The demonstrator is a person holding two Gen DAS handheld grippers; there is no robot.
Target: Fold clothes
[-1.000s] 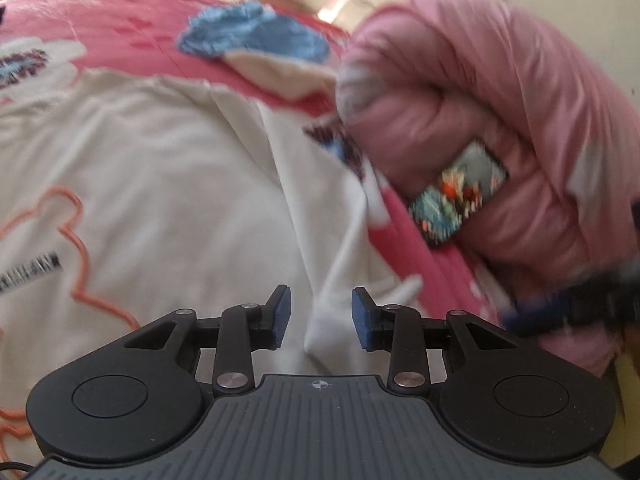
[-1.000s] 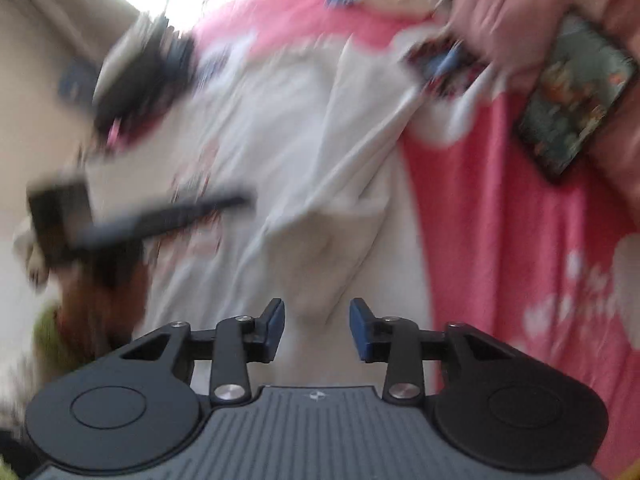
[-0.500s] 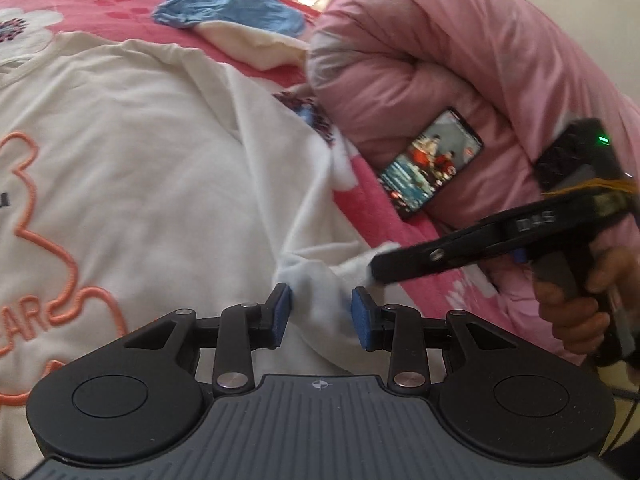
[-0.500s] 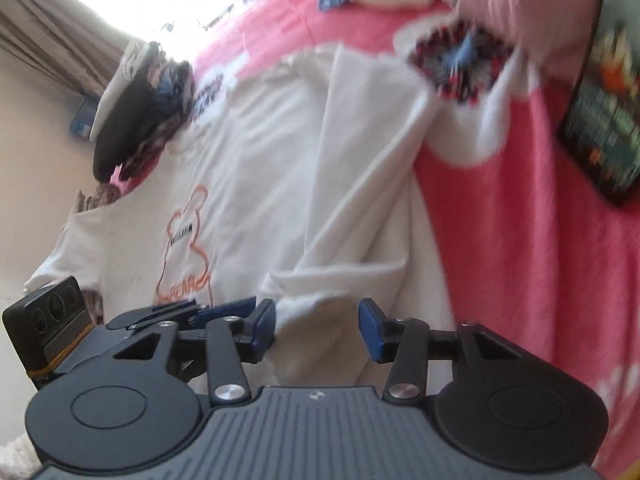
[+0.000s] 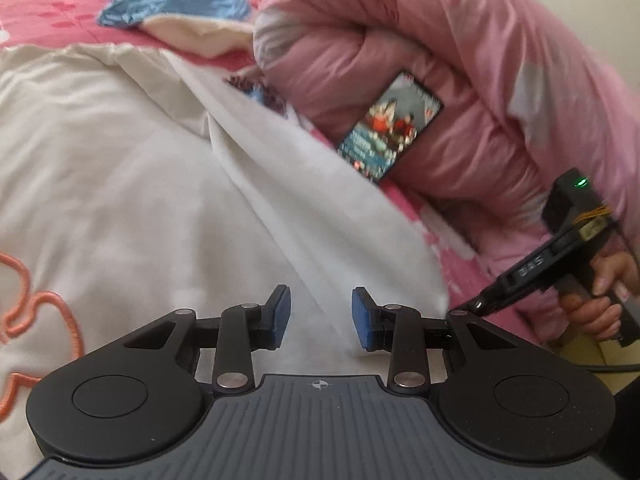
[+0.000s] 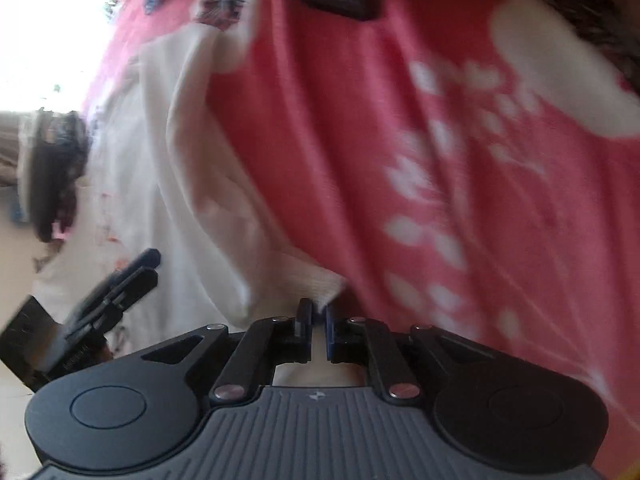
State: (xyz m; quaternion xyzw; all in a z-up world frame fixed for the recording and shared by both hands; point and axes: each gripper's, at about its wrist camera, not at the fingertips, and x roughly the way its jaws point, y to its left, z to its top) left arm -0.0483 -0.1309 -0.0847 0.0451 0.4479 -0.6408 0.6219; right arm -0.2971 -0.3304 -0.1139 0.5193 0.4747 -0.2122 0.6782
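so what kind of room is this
Most likely a bedroom: a white shirt lies spread on a bed with a red floral sheet, a bunched pink duvet at its side, and a phone propped against the duvet.

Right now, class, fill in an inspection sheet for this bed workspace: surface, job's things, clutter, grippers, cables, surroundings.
Surface: bed sheet, pink-red with white flower print.
Job's things: white T-shirt spread flat, orange outline print at its left; one corner reaches the right gripper.
Clutter: phone with lit screen leaning on the pink duvet; blue cloth on a cream cloth further back.
Grippers: left gripper open, hovering over the shirt, nothing between its pads. Right gripper has just been closing, and its pads now pinch the shirt's corner.
Cables: one dark cable at the left view's right edge.
Surroundings: bright window and dark hanging items, blurred.
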